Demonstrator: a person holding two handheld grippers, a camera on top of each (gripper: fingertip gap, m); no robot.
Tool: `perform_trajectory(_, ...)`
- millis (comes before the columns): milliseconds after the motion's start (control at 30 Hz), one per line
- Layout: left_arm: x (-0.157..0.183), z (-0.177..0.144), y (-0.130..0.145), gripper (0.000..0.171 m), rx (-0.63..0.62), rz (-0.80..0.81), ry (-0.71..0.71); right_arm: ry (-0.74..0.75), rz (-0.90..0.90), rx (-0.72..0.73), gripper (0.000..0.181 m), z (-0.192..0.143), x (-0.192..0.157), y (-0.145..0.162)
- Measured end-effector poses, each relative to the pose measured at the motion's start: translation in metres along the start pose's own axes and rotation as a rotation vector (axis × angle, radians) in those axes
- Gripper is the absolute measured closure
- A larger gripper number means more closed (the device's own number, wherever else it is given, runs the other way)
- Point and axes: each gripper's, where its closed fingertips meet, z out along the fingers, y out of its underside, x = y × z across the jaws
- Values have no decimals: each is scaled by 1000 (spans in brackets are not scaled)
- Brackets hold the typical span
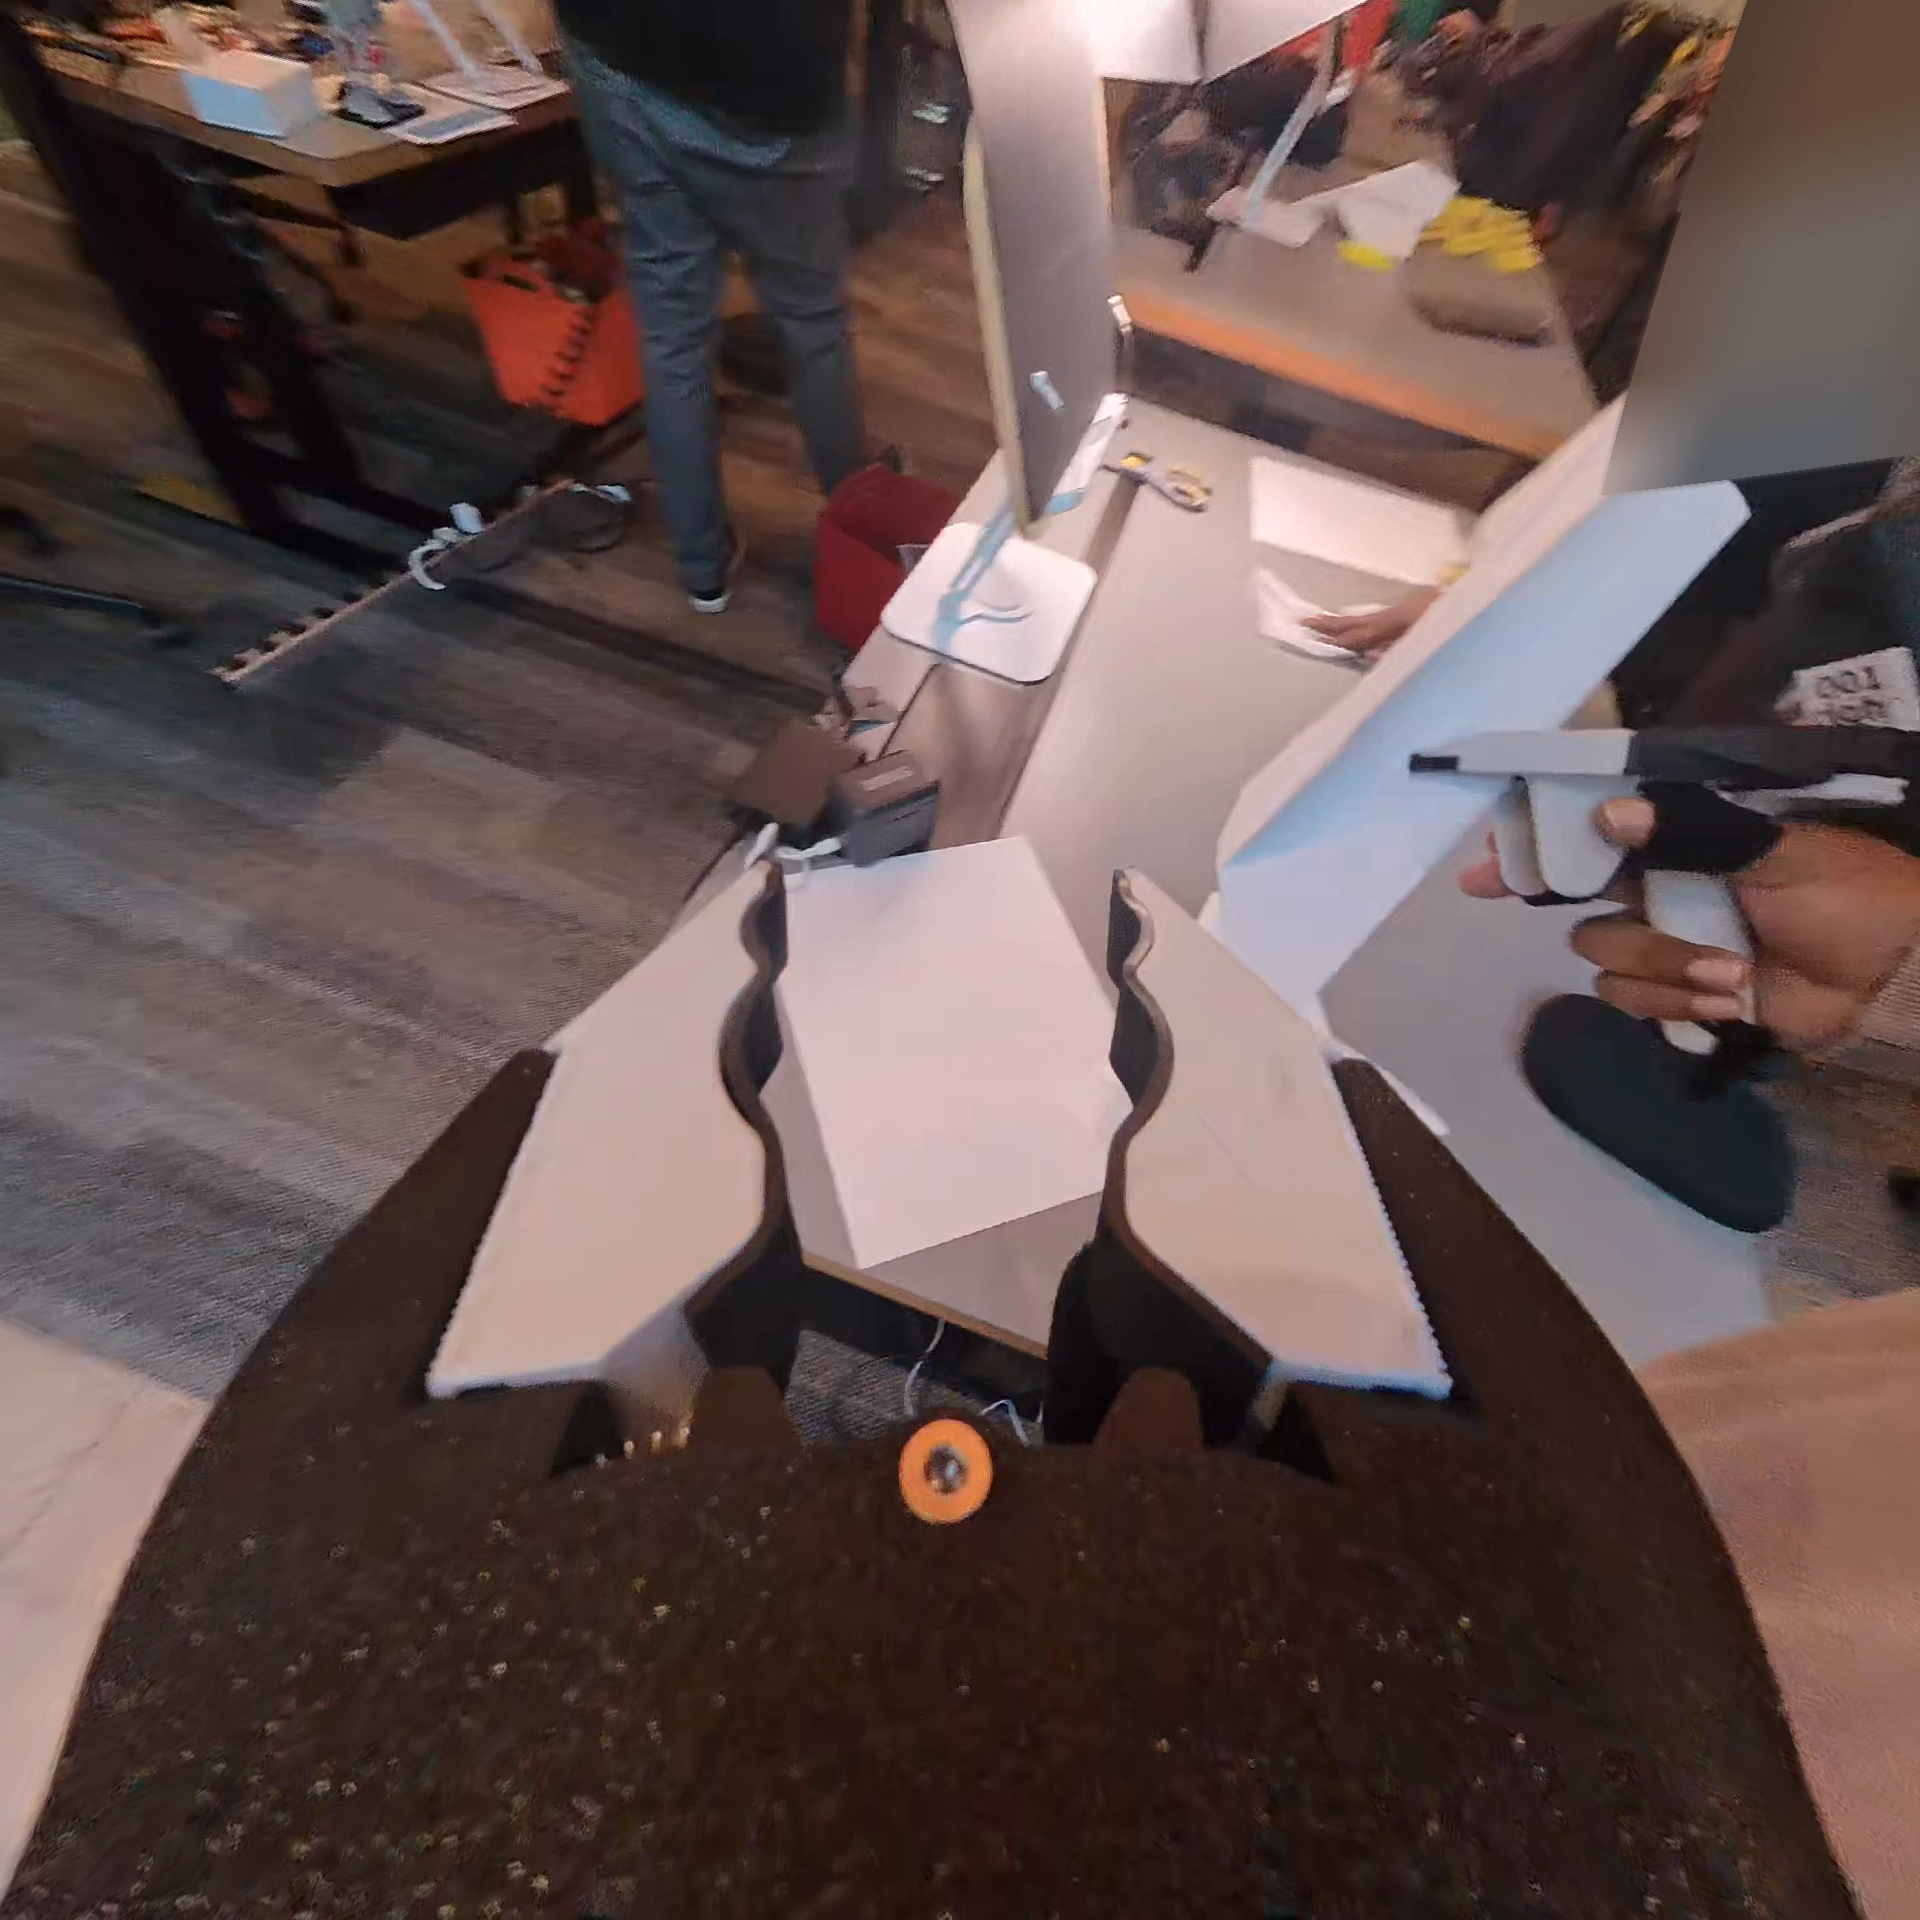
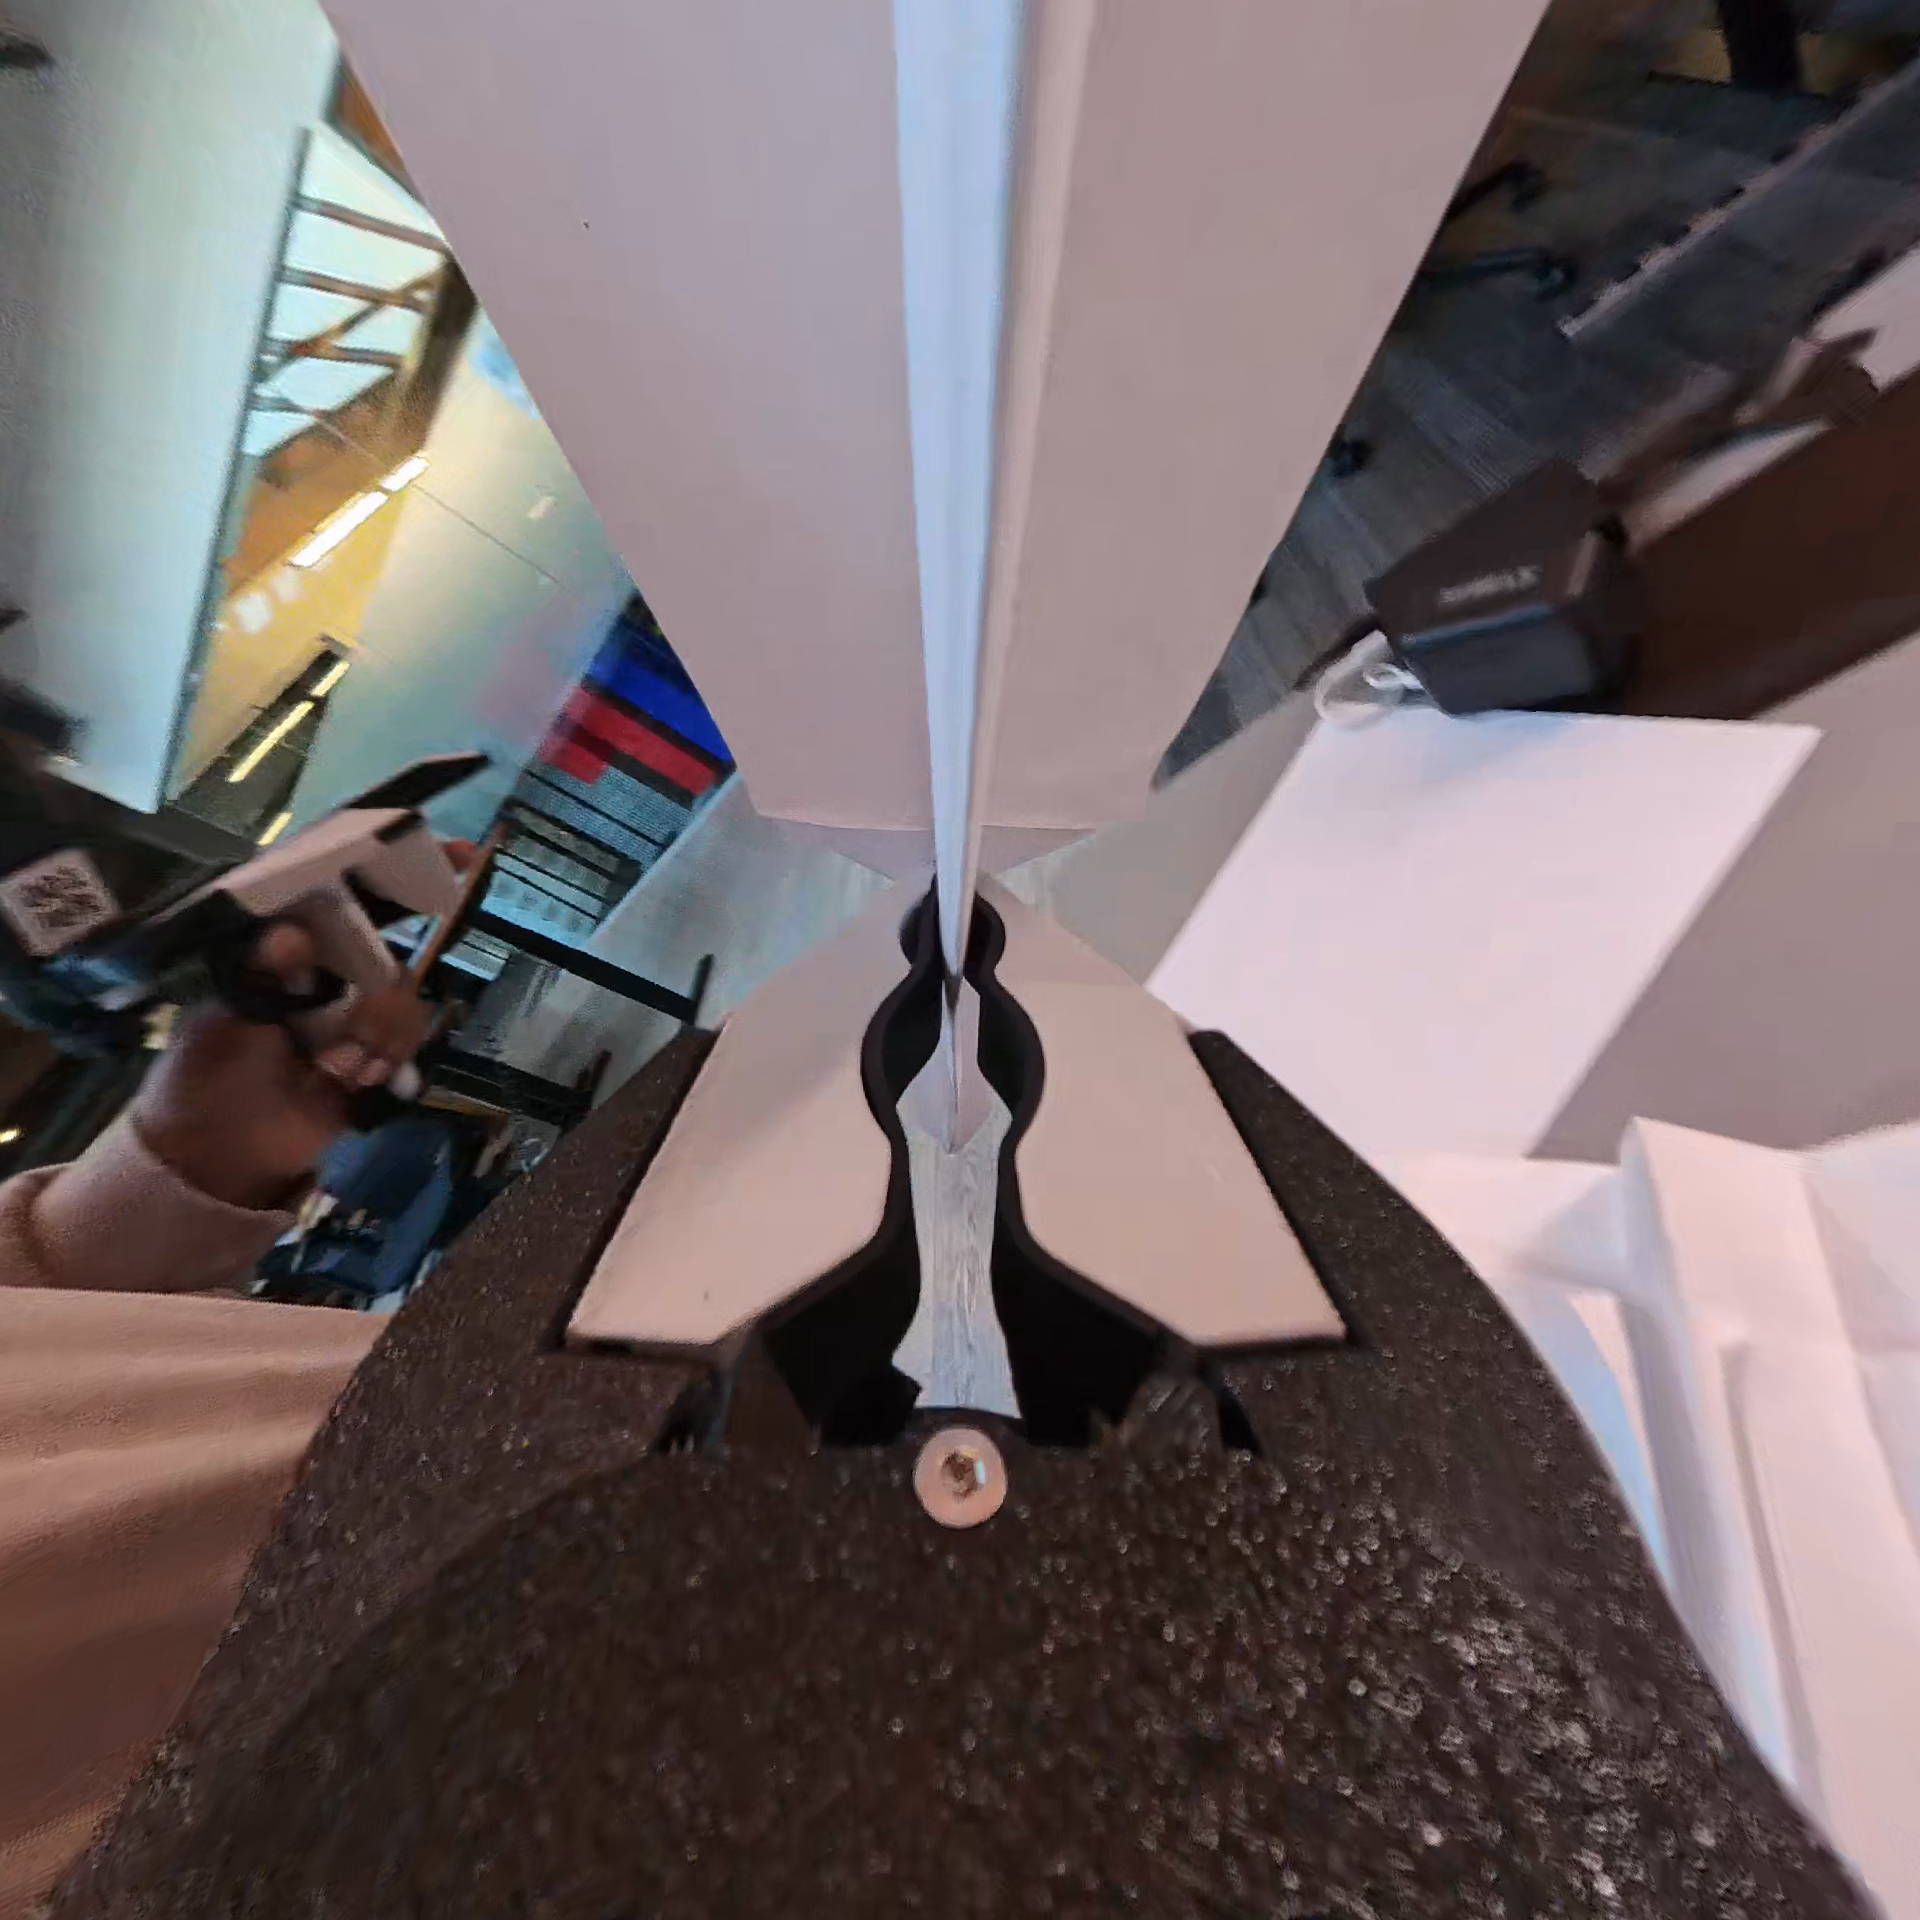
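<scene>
Left wrist view: taken from behind the left gripper [image 1: 945,904], facing forward and down across a grey table [image 1: 1164,686] towards the room's floor. Right wrist view: taken close behind the right gripper [image 2: 951,935], largely filled by folded white paper [image 2: 727,416]. This paper [image 1: 1455,707] is shared by both views.

folded paper [image 2: 790,416] runs past the top edge; standing person [image 1: 727,208] cut off above the waist
</scene>
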Motion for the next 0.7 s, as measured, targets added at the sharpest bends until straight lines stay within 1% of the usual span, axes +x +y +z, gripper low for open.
perform_trajectory(67, -13, 2, 3, 110, -36, 21, -97, 67, 10, -37, 181, 7, 28, 15)
perform_trajectory(200, -26, 5, 8, 110, -90, 19, -175, 240, -20, -108, 181, 24, 90, 30)
perform_trajectory(267, -30, 5, 11, 110, -110, 11, -193, 309, -18, -121, 181, 31, 119, 31)
perform_trajectory(367, -36, 3, 16, 110, -131, 2, -217, 410, 31, -80, 180, 30, 157, 22)
perform_trajectory(433, -39, -1, 20, 110, -141, -5, -229, 466, 70, -34, 173, 23, 176, 13)
perform_trajectory(500, -42, -4, 24, 110, -151, -11, -244, 524, 88, -16, 154, 12, 192, 7)
perform_trajectory(600, -45, -8, 30, 110, -157, -28, -261, 601, 65, 5, 133, -11, 204, -1)
perform_trajectory(700, -48, -10, 32, 110, -155, -39, -270, 607, -18, 11, 128, -28, 193, -9)
